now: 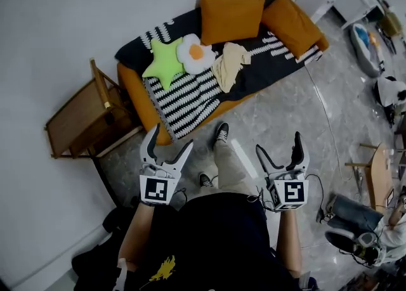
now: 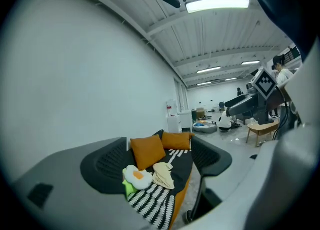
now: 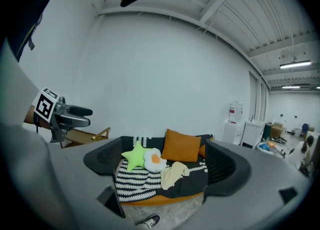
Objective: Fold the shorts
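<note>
Pale yellow shorts [image 1: 229, 63] lie crumpled on the black-and-white striped blanket of an orange sofa [image 1: 136, 88], right of the fried-egg cushion. They also show in the left gripper view as shorts [image 2: 163, 175] and in the right gripper view as shorts [image 3: 174, 173]. My left gripper [image 1: 169, 144] and right gripper [image 1: 279, 149] hang open and empty above the floor in front of the sofa, well short of the shorts. Both point toward the sofa.
On the sofa lie a green star cushion [image 1: 163, 61], an egg cushion [image 1: 195, 52] and two orange pillows [image 1: 231, 17]. A wooden side table [image 1: 85, 115] stands left of the sofa. My feet in black sneakers [image 1: 221, 133] are on the marble floor. A person sits at the lower right.
</note>
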`<action>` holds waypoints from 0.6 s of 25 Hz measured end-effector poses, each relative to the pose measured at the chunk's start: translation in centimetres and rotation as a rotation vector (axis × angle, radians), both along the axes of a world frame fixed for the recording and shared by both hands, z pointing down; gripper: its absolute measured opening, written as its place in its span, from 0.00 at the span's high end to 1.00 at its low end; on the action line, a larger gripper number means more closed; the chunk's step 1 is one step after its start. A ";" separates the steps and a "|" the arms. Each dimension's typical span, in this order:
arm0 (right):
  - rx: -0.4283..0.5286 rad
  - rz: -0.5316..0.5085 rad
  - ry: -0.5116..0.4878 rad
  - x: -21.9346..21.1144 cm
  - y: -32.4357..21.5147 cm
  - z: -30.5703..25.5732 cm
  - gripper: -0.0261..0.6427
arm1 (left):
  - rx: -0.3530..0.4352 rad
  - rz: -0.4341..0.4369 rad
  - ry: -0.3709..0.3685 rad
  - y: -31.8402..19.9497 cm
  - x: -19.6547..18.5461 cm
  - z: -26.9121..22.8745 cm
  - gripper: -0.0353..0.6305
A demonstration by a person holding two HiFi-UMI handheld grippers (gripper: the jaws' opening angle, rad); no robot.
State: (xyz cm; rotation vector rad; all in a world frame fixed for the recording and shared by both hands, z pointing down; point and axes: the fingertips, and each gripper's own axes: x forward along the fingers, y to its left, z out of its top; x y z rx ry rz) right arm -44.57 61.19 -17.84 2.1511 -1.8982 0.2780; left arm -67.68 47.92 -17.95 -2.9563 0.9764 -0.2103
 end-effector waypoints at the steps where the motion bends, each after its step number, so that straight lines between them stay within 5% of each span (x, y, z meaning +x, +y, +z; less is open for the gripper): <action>1: -0.001 -0.002 -0.013 0.7 -1.7 0.7 0.17 | 0.002 0.005 -0.016 -1.4 0.9 0.6 0.34; 5: 0.003 -0.010 -0.058 4.2 -9.6 4.2 0.20 | 0.071 0.052 -0.135 -8.2 5.1 2.7 0.34; 10: -0.035 -0.034 -0.098 10.4 -21.8 8.3 0.24 | -0.068 0.021 -0.235 -18.9 12.0 6.6 0.34; 15: -0.163 -0.077 -0.026 15.4 -29.8 16.4 0.31 | -0.097 0.109 -0.486 -27.0 18.4 15.7 0.34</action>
